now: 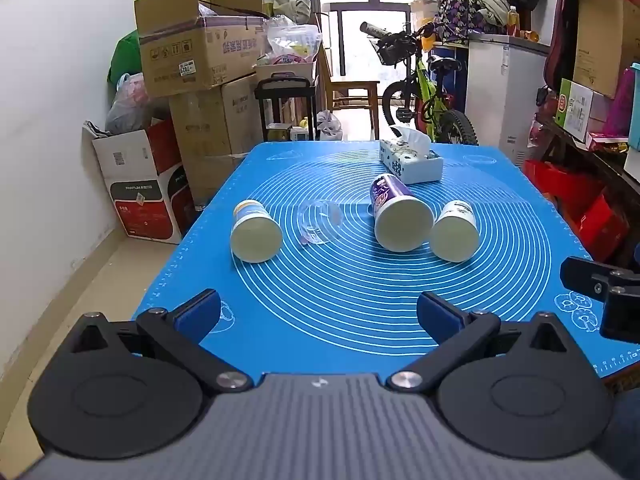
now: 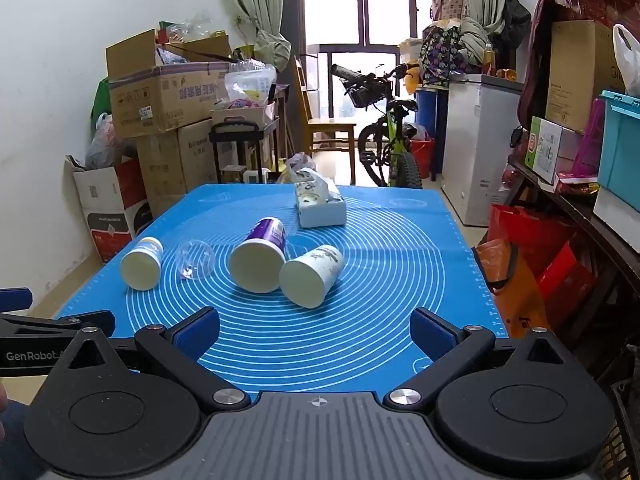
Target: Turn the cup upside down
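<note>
Several cups lie on their sides on the blue mat (image 1: pixel 360 312) (image 2: pixel 380 264), bases toward me. From left to right they are a white paper cup (image 1: pixel 256 232) (image 2: pixel 142 264), a clear plastic cup (image 1: pixel 320 222) (image 2: pixel 195 259), a taller purple cup (image 1: pixel 400 214) (image 2: pixel 259 258) and a white patterned cup (image 1: pixel 455 232) (image 2: pixel 312 276). My left gripper (image 1: pixel 319 314) is open and empty, above the mat's near edge. My right gripper (image 2: pixel 316 332) is open and empty, also short of the cups.
A tissue box (image 1: pixel 412 160) (image 2: pixel 320 204) stands behind the cups. The right gripper's body shows at the right edge of the left wrist view (image 1: pixel 604 284). Cardboard boxes (image 1: pixel 188 56), a bicycle (image 1: pixel 424 92) and a white freezer (image 1: pixel 500 88) stand beyond the table.
</note>
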`<state>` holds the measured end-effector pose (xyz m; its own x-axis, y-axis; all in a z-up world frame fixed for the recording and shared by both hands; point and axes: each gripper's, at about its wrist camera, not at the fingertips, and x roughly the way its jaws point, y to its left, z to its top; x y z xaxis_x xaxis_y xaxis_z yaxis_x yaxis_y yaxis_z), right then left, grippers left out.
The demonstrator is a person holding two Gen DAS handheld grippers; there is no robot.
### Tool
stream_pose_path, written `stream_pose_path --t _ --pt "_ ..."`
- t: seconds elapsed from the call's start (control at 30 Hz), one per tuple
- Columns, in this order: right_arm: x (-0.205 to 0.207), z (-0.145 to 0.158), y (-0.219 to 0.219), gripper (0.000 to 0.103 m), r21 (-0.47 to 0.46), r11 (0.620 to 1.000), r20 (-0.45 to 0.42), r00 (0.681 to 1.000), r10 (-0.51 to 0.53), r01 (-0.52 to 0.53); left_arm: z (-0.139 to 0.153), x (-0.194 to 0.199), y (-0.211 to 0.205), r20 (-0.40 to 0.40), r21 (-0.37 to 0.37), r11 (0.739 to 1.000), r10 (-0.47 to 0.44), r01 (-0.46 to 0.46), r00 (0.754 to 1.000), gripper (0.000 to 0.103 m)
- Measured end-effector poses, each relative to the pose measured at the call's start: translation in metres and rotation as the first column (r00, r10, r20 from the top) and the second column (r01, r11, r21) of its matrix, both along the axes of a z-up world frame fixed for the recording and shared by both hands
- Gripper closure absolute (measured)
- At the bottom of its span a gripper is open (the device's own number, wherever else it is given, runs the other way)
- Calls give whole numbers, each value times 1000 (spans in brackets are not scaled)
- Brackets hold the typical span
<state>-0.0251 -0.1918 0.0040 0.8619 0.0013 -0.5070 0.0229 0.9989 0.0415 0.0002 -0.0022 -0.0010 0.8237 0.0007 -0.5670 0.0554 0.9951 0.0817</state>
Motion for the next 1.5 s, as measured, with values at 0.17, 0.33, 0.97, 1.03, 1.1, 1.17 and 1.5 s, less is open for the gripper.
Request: stream_pose_path --t 0.17,0.33,0.97,1.03,1.1,1.17,1.5 --pt "1 0 -2 2 2 1000 2 1000 4 -4 -1 2 -1 -3 1 1000 -2 2 1000 0" --pt "1 -3 2 2 -13 1000 2 1000 10 -10 -2 2 1 -1 -2 1000 -1 1 1000 0" --pt "0 -1 3 2 -19 1000 3 1000 16 -16 -3 2 2 2 -3 1000 -1 1 1000 0" --pt "0 0 4 2 -19 1000 3 1000 16 -16 -3 1 3 1 -5 1000 -2 2 1000 0" --pt "0 0 4 2 -19 1000 3 1000 15 -15 -3 1 3 2 -4 1000 -1 1 1000 0" --pt "0 -1 4 2 -19 1000 2 1000 15 -15 -3 2 3 1 -5 1000 -2 2 1000 0" --pt "-1 -1 10 2 -26 999 4 1000 22 -22 -4 2 5 -2 -5 1000 5 -5 1000 0"
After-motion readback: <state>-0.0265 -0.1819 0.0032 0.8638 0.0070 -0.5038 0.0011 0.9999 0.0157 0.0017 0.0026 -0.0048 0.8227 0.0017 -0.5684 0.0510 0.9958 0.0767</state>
